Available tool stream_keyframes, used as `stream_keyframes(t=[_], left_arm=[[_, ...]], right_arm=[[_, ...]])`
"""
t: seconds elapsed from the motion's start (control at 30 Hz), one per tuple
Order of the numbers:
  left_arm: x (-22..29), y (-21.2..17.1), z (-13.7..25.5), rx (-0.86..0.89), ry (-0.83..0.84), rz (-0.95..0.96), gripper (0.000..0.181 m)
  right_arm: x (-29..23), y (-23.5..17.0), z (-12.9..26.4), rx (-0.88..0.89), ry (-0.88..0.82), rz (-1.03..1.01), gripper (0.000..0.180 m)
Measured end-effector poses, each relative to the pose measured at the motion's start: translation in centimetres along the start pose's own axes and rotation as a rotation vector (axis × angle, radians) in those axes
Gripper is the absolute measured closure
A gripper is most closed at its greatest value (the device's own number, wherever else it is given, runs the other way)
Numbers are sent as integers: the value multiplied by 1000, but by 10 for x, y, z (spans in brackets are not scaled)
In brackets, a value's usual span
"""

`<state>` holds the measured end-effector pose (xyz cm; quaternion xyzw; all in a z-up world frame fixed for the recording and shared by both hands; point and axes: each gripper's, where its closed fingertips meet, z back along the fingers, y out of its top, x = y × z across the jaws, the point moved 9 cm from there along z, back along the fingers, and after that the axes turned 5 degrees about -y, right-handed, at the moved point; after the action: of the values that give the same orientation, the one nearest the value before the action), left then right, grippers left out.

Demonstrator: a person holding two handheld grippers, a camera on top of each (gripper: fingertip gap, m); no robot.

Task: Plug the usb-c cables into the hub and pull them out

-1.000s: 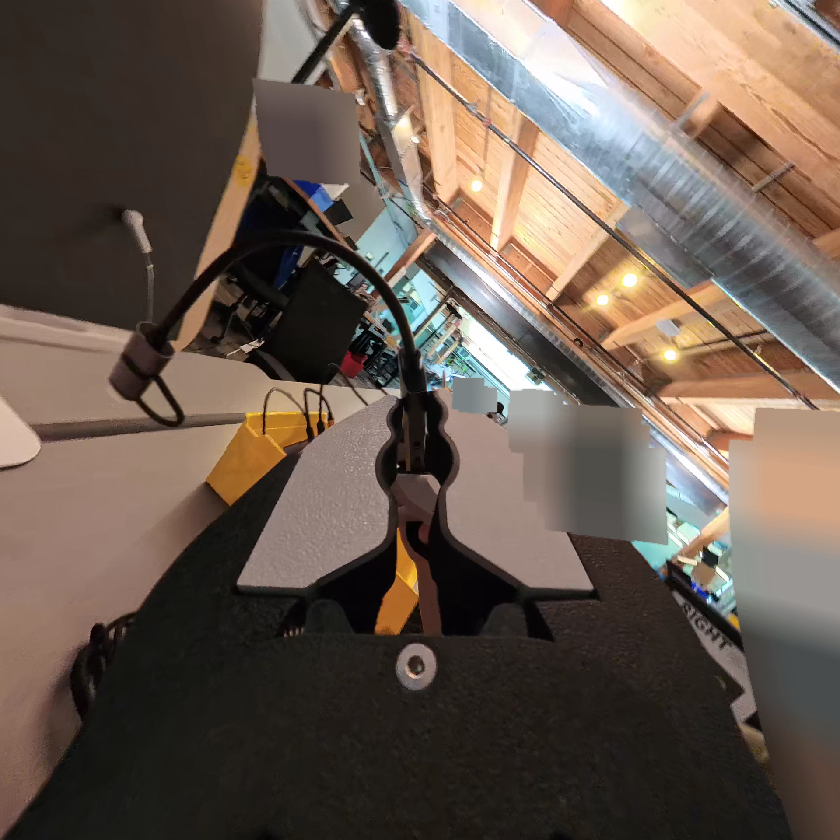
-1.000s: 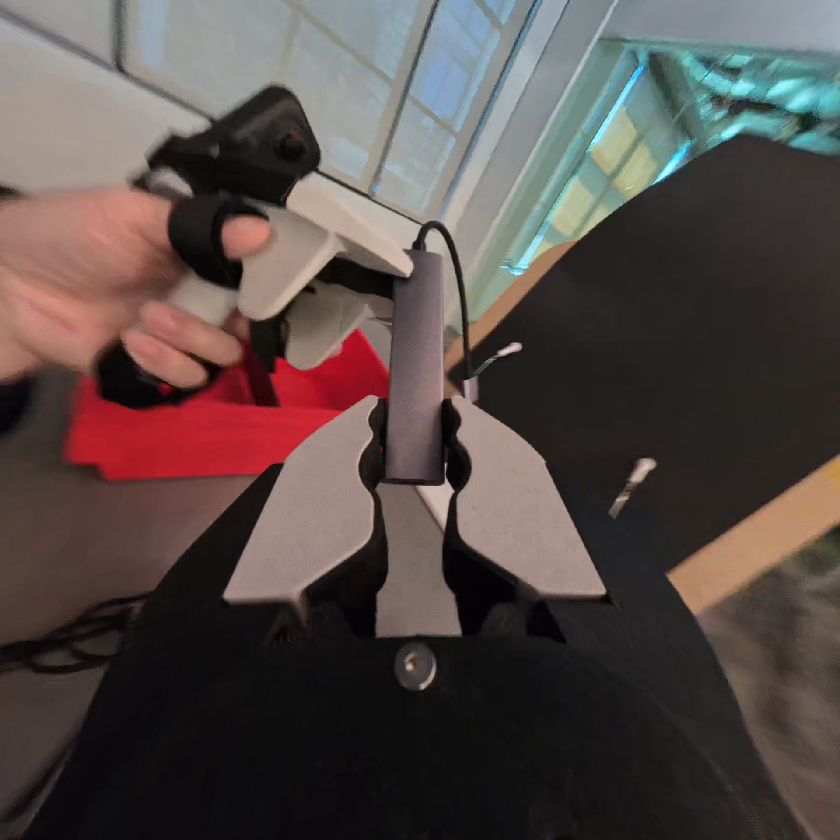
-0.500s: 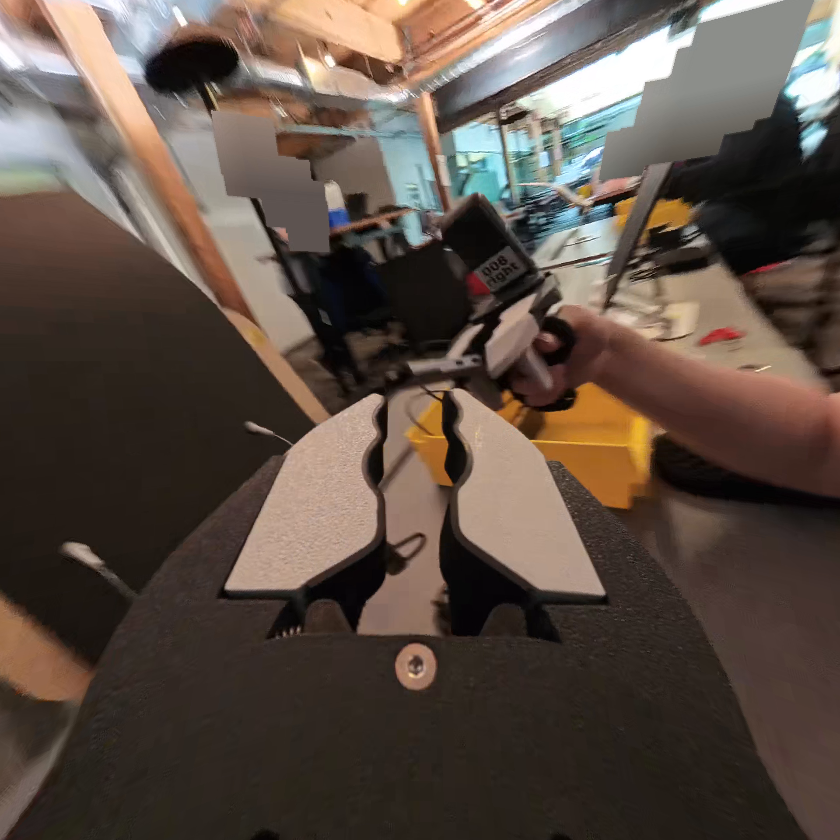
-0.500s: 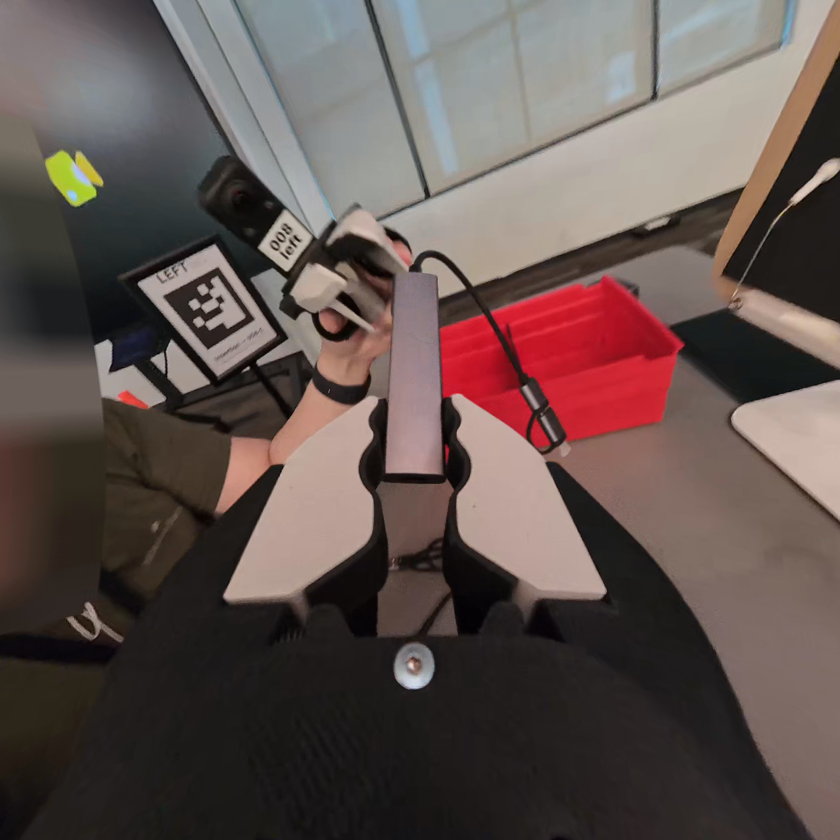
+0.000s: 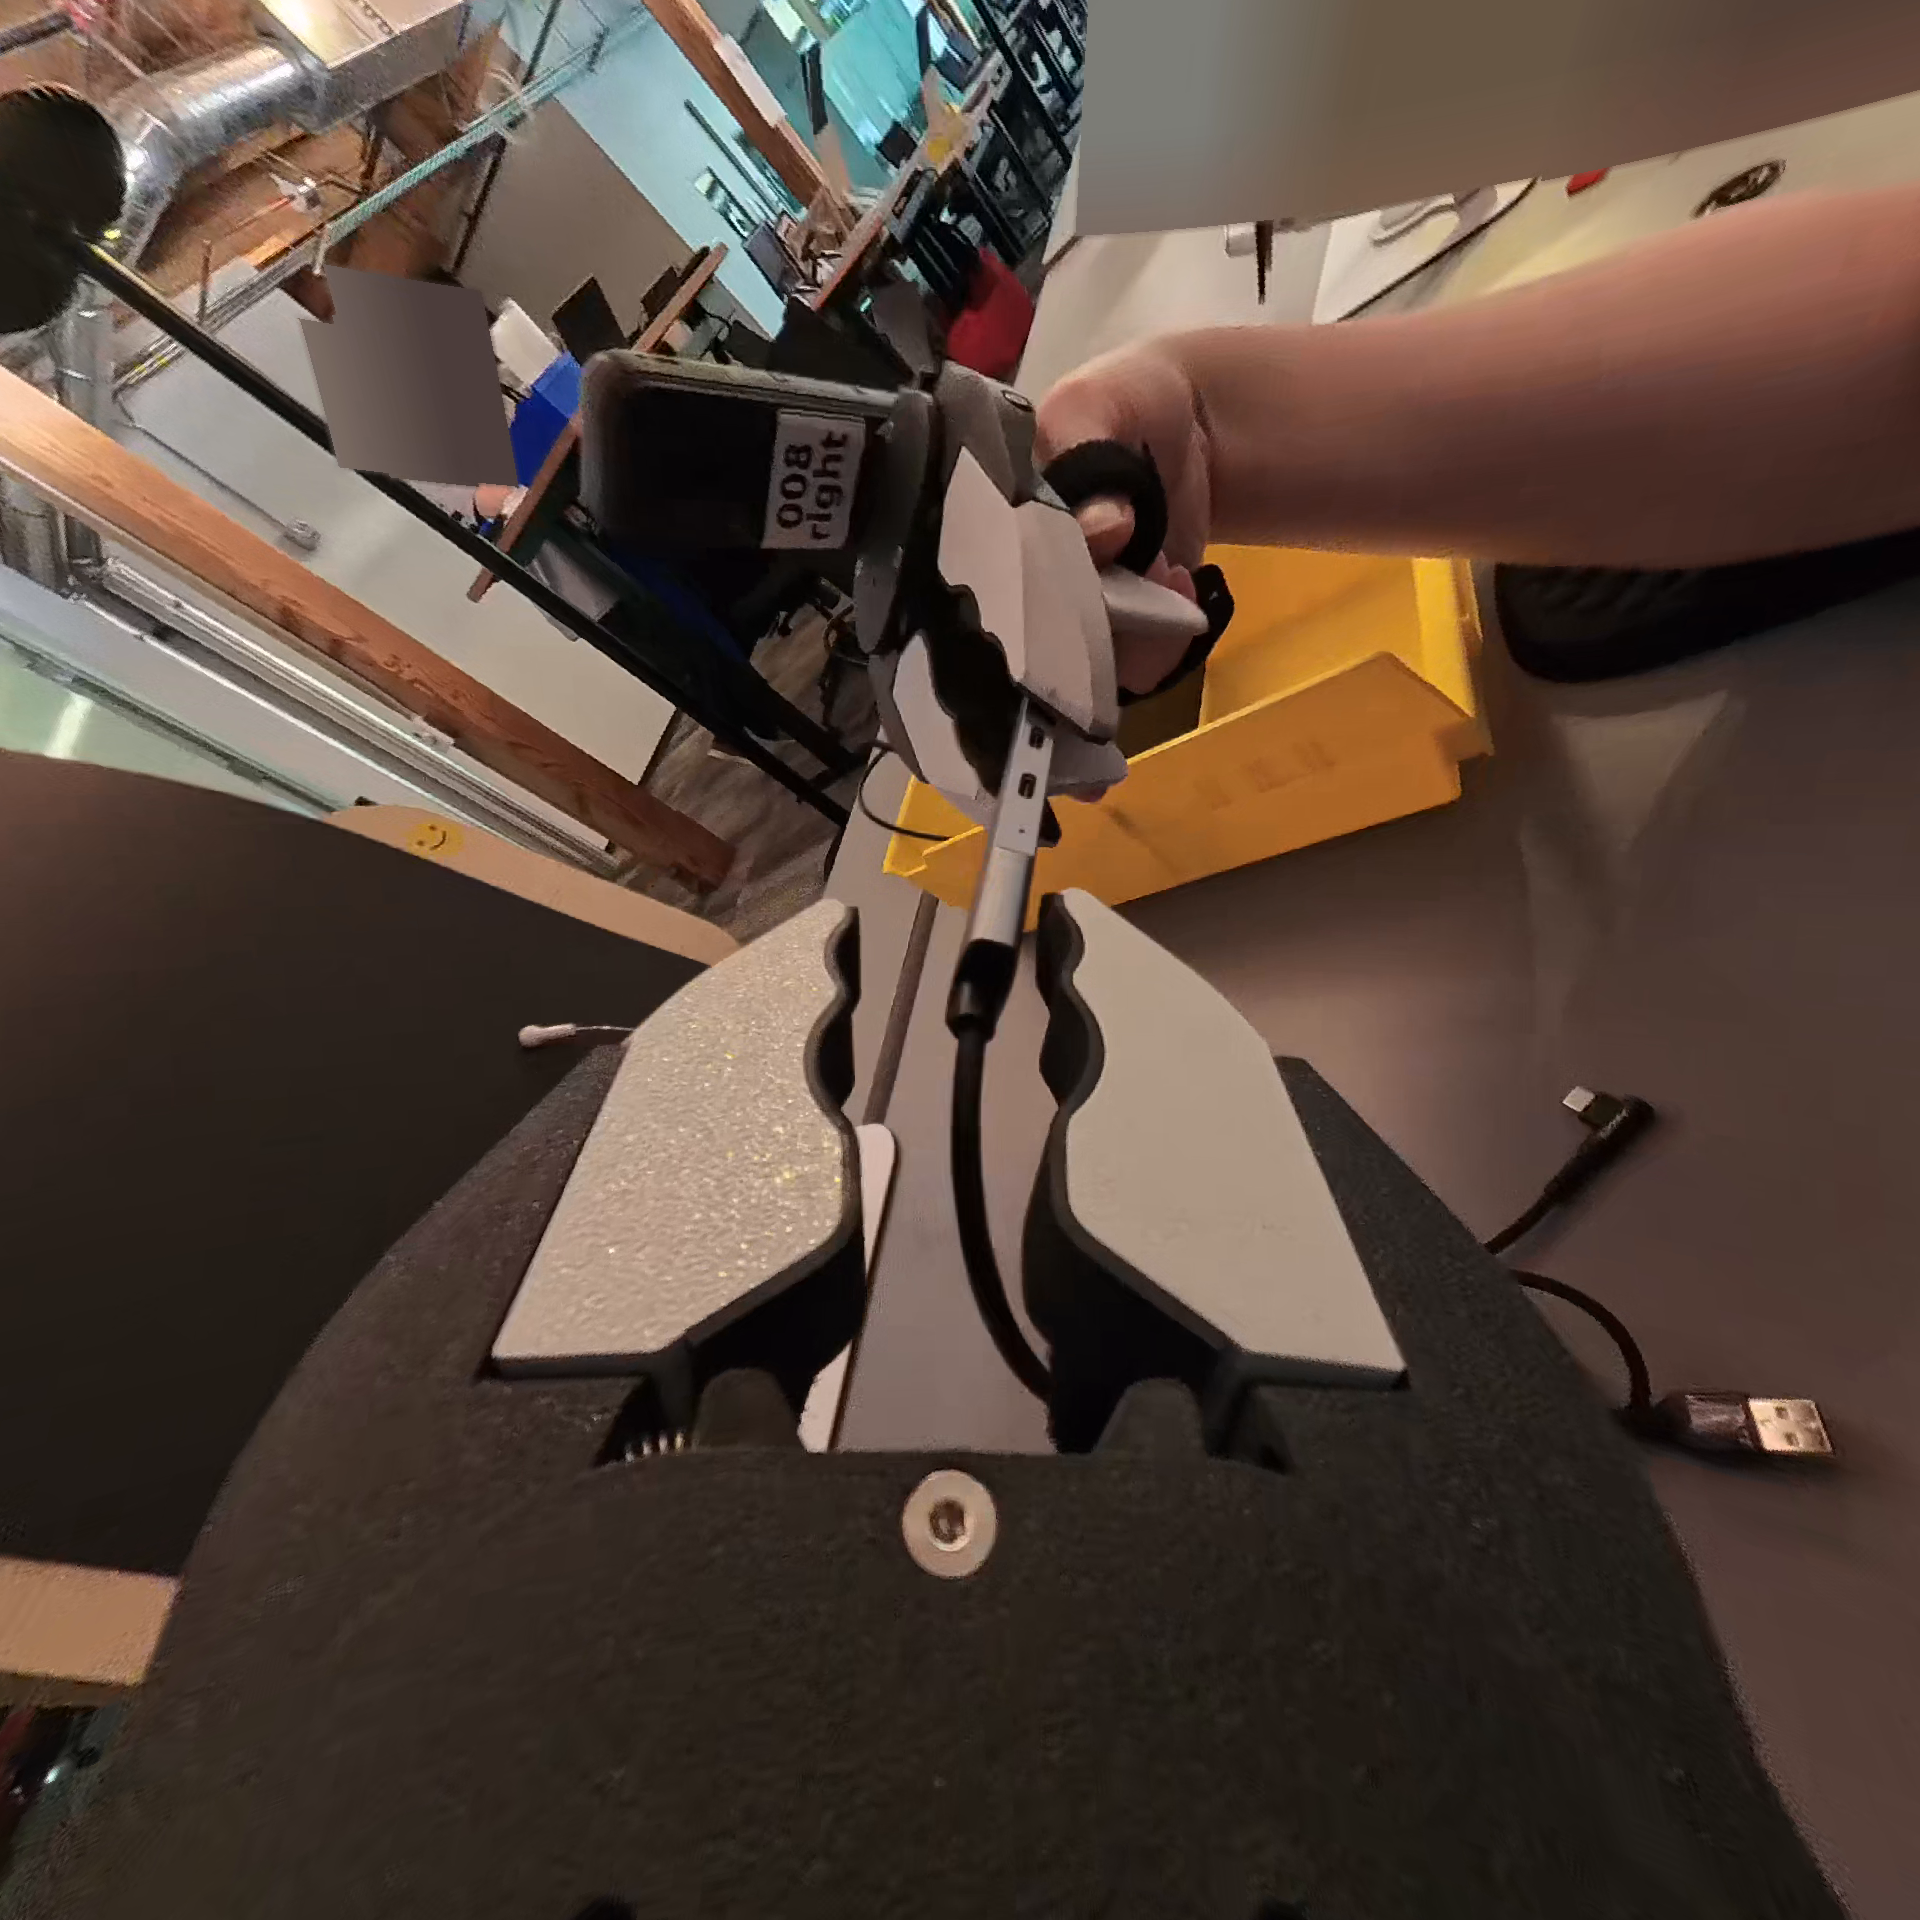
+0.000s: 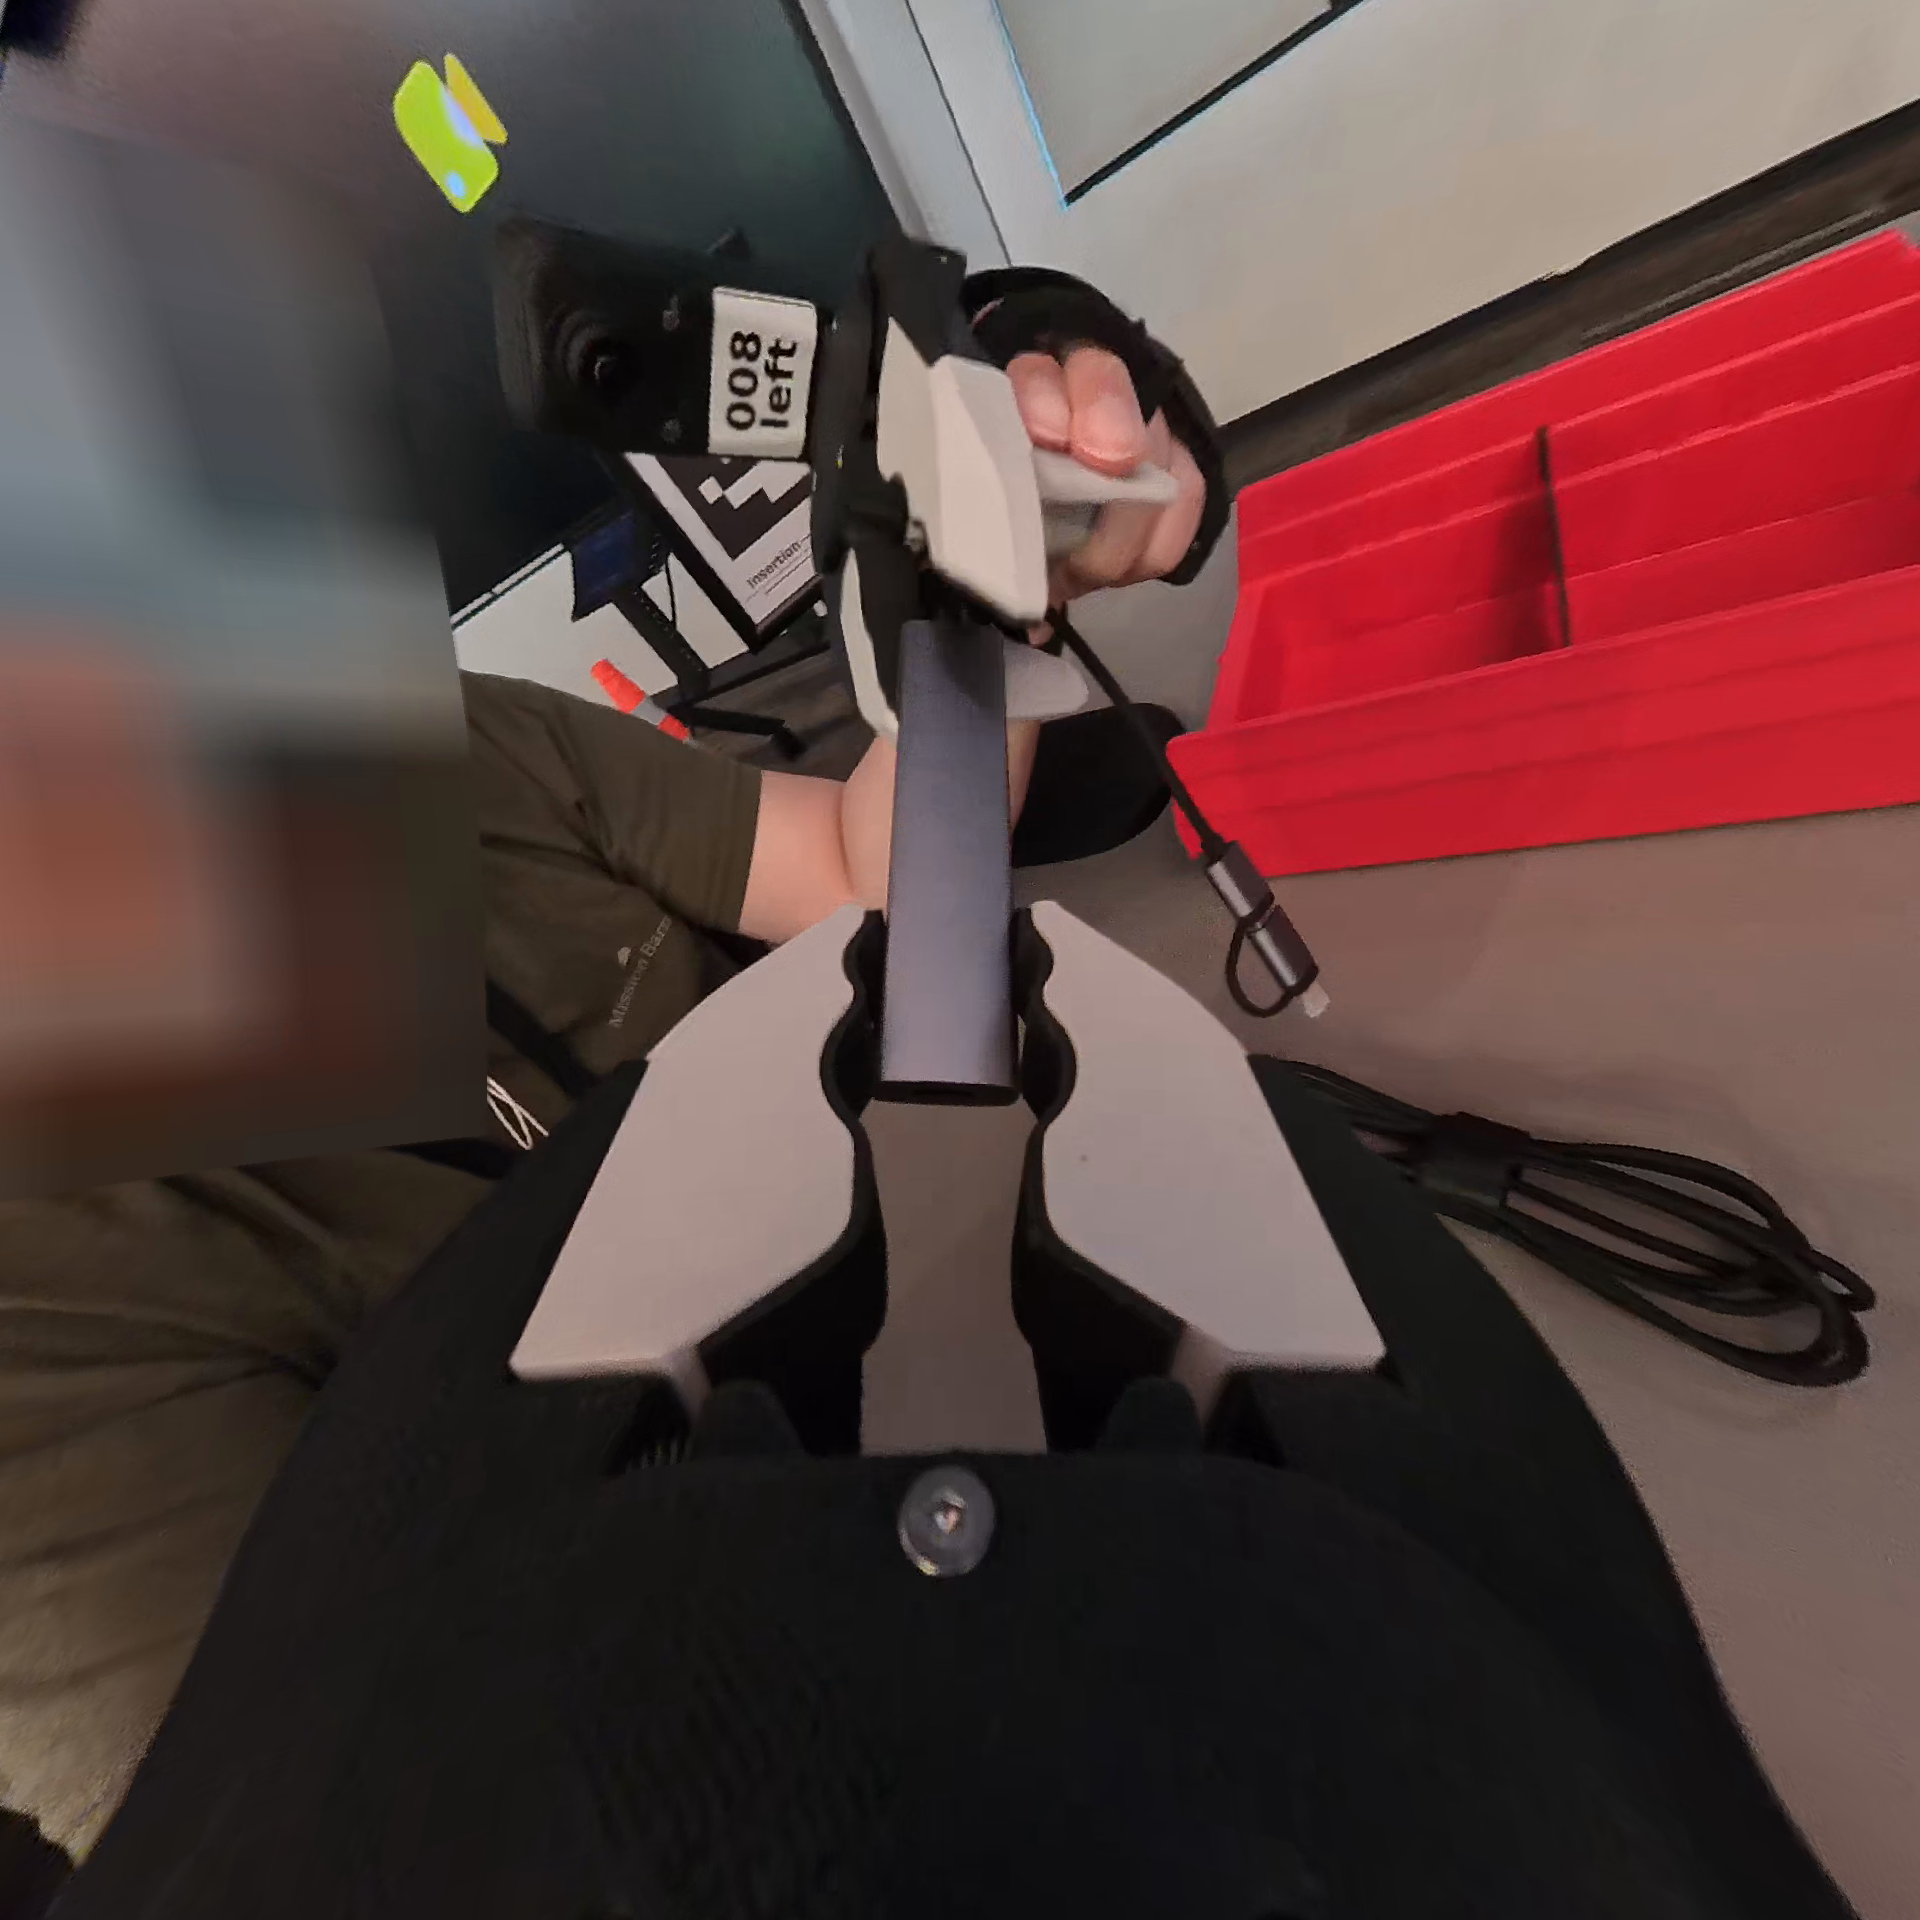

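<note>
A slim grey hub (image 6: 945, 831) is clamped by its near end in my right gripper (image 6: 945, 997) and held above the table. Its black lead (image 6: 1132, 727) hangs off the far end down to a grey adapter plug (image 6: 1262, 920). My left gripper (image 5: 945, 930) is open, with its fingers on either side of the hub's cable end (image 5: 997, 883), not touching it. The lead (image 5: 971, 1143) runs back between the left fingers. The right gripper (image 5: 1013, 764) shows opposite, shut on the hub. A black right-angle usb-c plug (image 5: 1605, 1112) lies loose on the table.
A USB-A plug (image 5: 1745, 1429) and a coil of black cable (image 6: 1621, 1247) lie on the grey table. A yellow bin (image 5: 1299, 727) stands behind the right gripper and a red bin (image 6: 1558, 675) behind the left. A black mat (image 5: 260, 1091) with a white cable tip (image 5: 540, 1034) lies at the left.
My left gripper let go of the black lead, opened, and came up around the hub's cable end. Both grippers swung down towards the table. The right stayed shut on the hub.
</note>
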<state>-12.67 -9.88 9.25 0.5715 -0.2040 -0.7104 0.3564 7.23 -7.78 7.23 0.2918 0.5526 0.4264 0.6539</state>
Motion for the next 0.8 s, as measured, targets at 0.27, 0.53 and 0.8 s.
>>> stream_keyframes(t=[0.27, 0.53, 0.8], left_arm=[[10, 10, -8, 52, -83, -28, 162], [2, 13, 9, 94, -72, 93, 141], [-5, 17, 44, 102, 26, 118, 138]], right_arm=[[-5, -1, -1, -19, 49, 21, 155], [23, -2, -5, -36, -318, 15, 155], [75, -42, -78, -344, -621, 72, 155]])
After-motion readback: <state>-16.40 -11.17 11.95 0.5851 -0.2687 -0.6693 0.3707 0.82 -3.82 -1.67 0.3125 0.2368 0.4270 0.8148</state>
